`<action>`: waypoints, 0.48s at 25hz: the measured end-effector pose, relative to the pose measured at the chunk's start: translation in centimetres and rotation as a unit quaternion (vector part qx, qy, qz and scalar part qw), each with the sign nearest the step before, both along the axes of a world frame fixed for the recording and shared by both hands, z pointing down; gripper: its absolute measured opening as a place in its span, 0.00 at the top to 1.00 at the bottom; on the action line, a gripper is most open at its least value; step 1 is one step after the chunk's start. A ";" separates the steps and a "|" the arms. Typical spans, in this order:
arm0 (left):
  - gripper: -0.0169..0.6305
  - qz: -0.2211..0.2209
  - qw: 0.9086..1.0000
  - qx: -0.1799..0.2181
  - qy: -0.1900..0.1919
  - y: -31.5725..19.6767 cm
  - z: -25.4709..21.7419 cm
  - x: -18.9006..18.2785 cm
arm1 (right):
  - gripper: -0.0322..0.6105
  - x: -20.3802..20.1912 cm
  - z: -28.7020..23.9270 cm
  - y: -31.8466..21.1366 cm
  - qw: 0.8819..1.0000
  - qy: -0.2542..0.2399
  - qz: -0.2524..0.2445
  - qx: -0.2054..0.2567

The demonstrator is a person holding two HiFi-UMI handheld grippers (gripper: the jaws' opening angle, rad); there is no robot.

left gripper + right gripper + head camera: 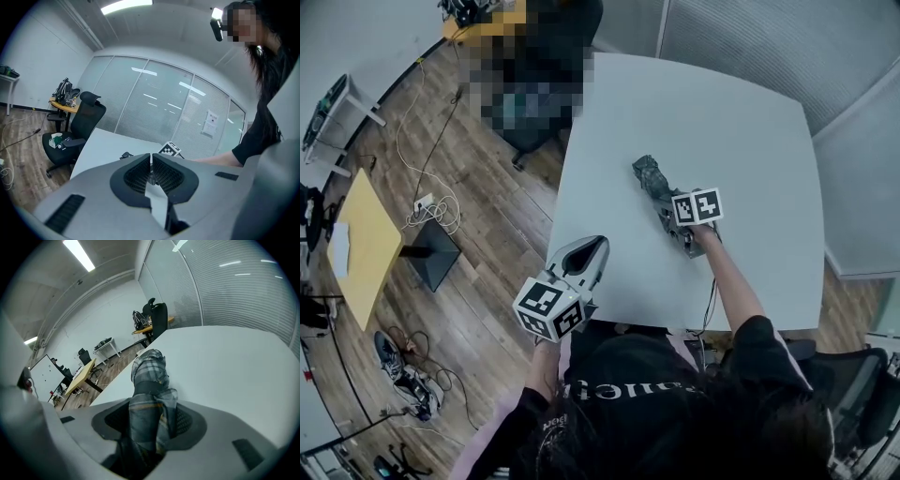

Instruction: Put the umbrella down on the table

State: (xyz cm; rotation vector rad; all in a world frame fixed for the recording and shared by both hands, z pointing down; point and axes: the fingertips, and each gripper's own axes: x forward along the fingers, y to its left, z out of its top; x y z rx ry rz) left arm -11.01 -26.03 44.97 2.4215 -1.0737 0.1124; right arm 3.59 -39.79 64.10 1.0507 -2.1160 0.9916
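A folded plaid umbrella is gripped by the right gripper low over the white table, not yet released. The left gripper, closed and empty, is held aside.

Umbrella near end — under right hand-held gripper

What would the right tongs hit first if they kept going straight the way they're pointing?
Most likely the white table. The right tongs, closed on the plaid umbrella, slant down toward its top, so the umbrella's far end would land before the tongs. How near it already is, I can't tell.
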 end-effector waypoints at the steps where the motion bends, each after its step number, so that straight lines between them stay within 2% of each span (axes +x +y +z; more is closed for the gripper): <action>1: 0.93 -0.001 1.000 -0.001 0.000 -0.3 0.1 -0.4 | 0.60 -0.1 0.4 -0.7 1.000 0.007 -0.001 0.002; 12: 0.93 -0.008 1.000 -0.017 -0.005 -2.0 1.1 -3.9 | 0.61 -0.2 3.7 -5.9 0.995 0.083 -0.035 0.039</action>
